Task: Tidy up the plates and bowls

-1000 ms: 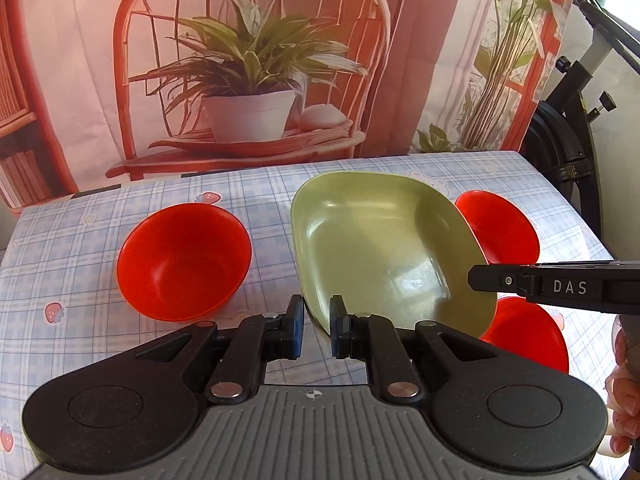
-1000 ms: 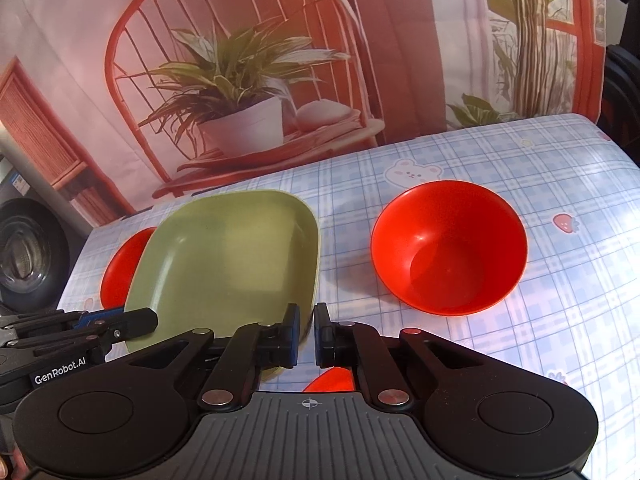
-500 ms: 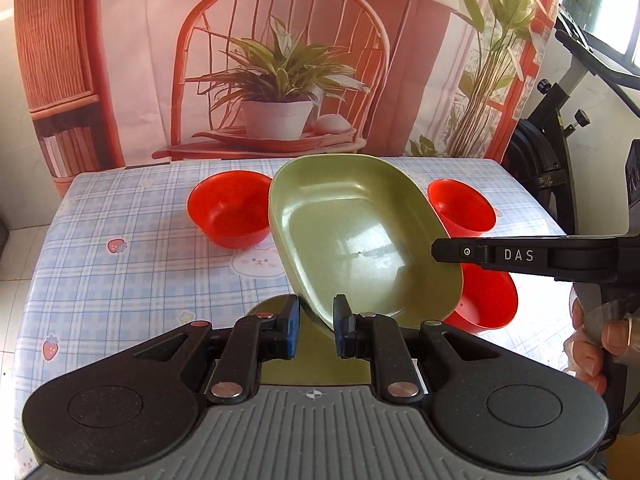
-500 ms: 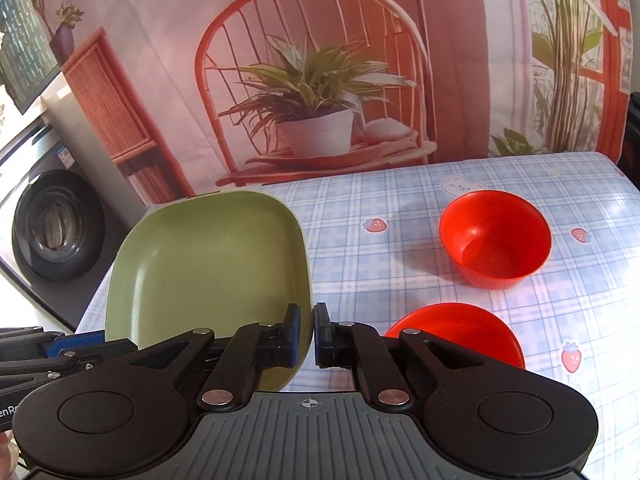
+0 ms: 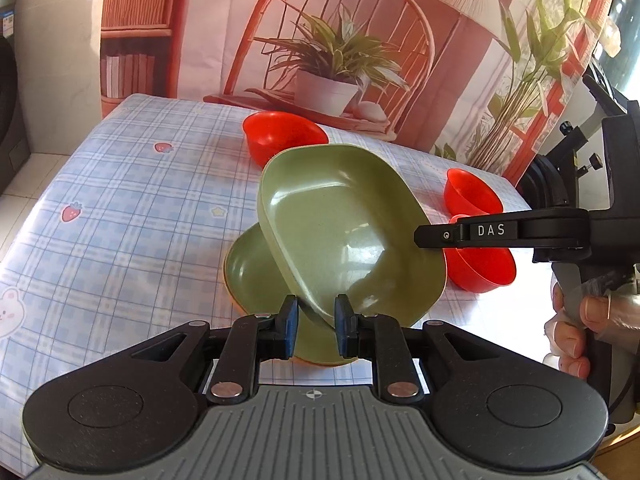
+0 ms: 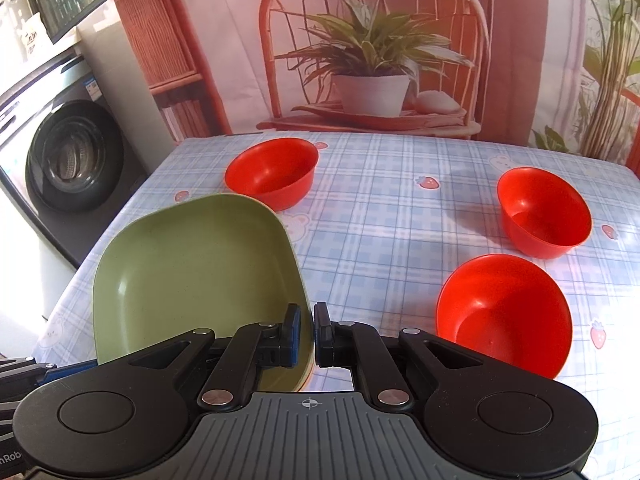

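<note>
A green square plate (image 5: pixel 348 236) is held tilted in the air between both grippers. My left gripper (image 5: pixel 316 318) is shut on its near rim. My right gripper (image 6: pixel 306 330) is shut on its right rim; the plate (image 6: pixel 192 272) fills the lower left of the right wrist view. A second green plate (image 5: pixel 252 276) lies on the table under the lifted one. Three red bowls stand on the table: one at the far left (image 6: pixel 272 172), one at the far right (image 6: pixel 544 212), one near right (image 6: pixel 504 312).
The table (image 5: pixel 120 216) has a blue checked cloth and a printed backdrop behind it. A washing machine (image 6: pixel 68 160) stands left of the table. Black equipment (image 5: pixel 600 148) stands off the right end. The table's left edge (image 6: pixel 120 216) is close to the plate.
The green plate has risen higher and tilted, both grippers still on it. The second green plate beneath it has come into view. The bowls have not moved.
</note>
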`<state>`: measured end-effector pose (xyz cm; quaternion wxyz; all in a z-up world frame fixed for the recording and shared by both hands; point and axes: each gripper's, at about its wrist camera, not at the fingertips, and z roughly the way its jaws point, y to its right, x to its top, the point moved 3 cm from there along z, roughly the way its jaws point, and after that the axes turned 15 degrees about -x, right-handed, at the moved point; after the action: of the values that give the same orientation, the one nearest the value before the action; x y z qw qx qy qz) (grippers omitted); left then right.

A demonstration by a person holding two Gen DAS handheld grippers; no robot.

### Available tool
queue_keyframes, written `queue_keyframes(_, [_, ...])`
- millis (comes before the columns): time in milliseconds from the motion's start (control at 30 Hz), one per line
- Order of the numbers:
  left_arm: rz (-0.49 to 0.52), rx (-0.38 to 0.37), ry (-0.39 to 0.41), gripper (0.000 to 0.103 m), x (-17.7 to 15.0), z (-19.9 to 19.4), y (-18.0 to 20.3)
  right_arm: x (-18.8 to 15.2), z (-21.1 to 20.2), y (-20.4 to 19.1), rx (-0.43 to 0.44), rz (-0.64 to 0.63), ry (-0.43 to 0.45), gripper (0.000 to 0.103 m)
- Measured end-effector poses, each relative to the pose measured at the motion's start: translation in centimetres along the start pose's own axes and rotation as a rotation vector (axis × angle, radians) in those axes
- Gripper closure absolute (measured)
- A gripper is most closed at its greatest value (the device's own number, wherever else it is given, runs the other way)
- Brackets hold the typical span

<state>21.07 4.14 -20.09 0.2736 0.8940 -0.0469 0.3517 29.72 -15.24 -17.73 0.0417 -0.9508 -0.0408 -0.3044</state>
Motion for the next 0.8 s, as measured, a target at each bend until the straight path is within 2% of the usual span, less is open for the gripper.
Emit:
queue_keyframes(100, [-0.067,-0.030,-0.005,0.082,-1.1,0.3,-0.8,-0.4,0.4,-0.5,-0.013,-0.015,-0.012,0.097])
queue_keyframes(367, [-0.122,-0.037,0.003,0.081,-2.0,0.7,-2.3,-0.3,1.8,-2.2,-0.046,-0.063,-0.010,0.097])
queue_keyframes(533, [-0.119,-0.049,-0.008,0.080,-2.5,1.0,-2.6,0.2,2.7,-3.0,-0.063,-0.113,-0.015,0.096])
queue_keyframes(800, [-0.141,-0.053,-0.016,0.080,-2.6,1.5,-2.9,0.1,3.3,-2.7,-0.058,-0.111,-0.037,0.096])
